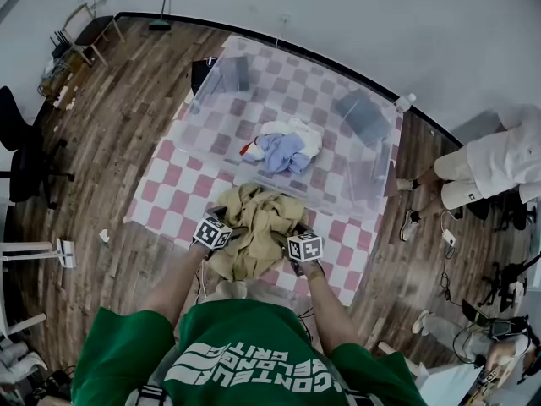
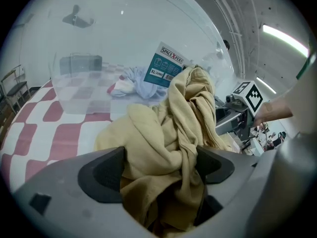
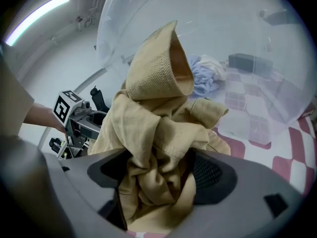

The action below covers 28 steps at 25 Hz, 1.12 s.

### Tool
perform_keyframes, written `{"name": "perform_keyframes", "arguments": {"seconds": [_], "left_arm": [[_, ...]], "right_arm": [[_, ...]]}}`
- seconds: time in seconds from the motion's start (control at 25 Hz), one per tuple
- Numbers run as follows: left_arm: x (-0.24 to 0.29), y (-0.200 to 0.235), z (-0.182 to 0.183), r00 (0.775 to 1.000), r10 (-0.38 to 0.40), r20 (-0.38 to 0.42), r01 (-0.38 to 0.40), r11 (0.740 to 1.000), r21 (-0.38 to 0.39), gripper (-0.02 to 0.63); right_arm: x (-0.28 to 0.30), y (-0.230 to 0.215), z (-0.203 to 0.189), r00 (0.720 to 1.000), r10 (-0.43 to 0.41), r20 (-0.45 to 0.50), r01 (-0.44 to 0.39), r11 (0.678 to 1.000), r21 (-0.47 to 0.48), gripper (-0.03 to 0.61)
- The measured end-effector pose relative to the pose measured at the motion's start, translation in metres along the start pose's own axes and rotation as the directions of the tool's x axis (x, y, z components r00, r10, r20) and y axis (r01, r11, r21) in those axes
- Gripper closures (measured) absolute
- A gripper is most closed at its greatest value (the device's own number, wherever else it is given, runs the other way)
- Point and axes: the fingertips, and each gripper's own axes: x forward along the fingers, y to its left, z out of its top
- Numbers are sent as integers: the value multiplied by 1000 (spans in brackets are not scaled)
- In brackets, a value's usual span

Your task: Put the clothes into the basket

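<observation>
Fingers of my left gripper (image 1: 228, 224) and right gripper (image 1: 296, 228) flanked the tan garment (image 1: 258, 227) on the checked mat (image 1: 169, 194), just outside the clear basket (image 1: 207, 100). In the left gripper view, the fingers (image 2: 101, 175) stood released with cloth bunched between them. The right gripper view showed fingers (image 3: 213, 172) likewise.

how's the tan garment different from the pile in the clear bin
The tan garment is plain beige; the pile mixes blue, white and a little red. The tan garment sits outside the clear bin, within the jaws of the left gripper and right gripper; the pile lies inside it, untouched. Both are crumpled cloth.
</observation>
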Motion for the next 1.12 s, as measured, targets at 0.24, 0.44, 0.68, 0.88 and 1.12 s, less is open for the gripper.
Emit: {"name": "perform_keyframes", "arguments": {"seconds": [0.24,0.44,0.68,0.88,1.12], "left_arm": [[11,3,-3,1000,-5,-27,5,1000,-1,193],[13,0,-6,998,-25,-57,24,999,-23,209],[13,-5,-2,995,-55,-85,50,997,-61,269],[11,-10,-2,993,-61,-99,52,995,-90,315],[6,-16,2,995,-58,-85,50,994,-102,377]], "right_arm": [[15,0,-2,999,36,-34,-36,999,11,201],[22,1,-6,996,63,-65,-61,998,33,202],[25,8,-4,991,100,-88,-96,994,44,267],[21,13,-2,993,82,-88,-81,997,18,333],[13,21,3,994,78,-71,-77,997,8,398]]}}
